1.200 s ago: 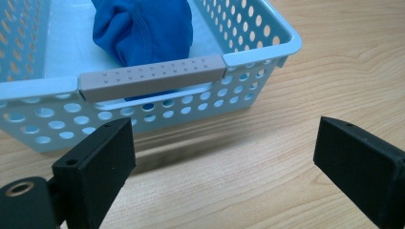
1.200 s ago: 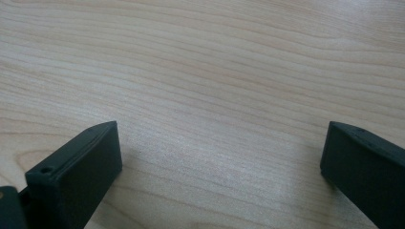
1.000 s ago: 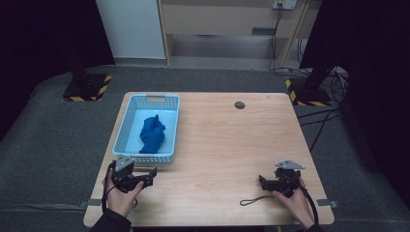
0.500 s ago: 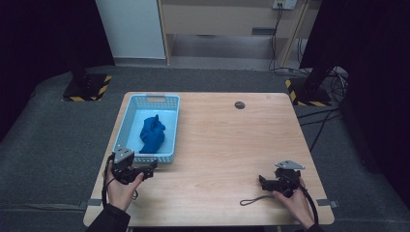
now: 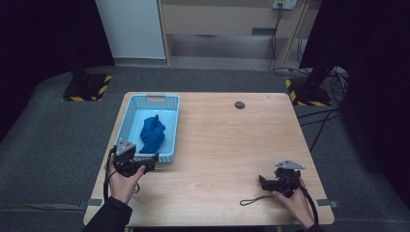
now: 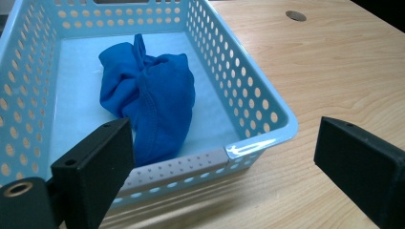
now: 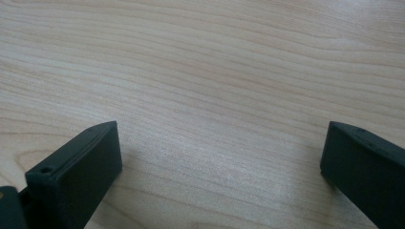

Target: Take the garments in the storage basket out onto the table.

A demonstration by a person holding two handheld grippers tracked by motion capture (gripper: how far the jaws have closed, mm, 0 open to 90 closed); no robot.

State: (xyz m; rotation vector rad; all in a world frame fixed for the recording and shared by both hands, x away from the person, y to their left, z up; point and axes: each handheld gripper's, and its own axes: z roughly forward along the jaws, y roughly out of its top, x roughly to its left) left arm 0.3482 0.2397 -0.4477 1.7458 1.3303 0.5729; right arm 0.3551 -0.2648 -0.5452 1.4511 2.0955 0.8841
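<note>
A light blue perforated basket stands on the left of the wooden table, and a crumpled blue cloth lies inside it. My left gripper is at the basket's near edge, open and holding nothing. In the left gripper view the basket's near right corner sits between the wide-apart jaws of my left gripper, with the cloth just beyond the rim. My right gripper rests near the table's front right, open. The right gripper view has my right gripper over bare wood.
A round cable hole lies in the table near its far edge. A black strap loop trails from the right gripper on the wood. Dark floor mats surround the table, with cabinets and stands behind.
The left gripper has moved forward from the table's front left up to the basket's near edge. The right gripper has stayed put.
</note>
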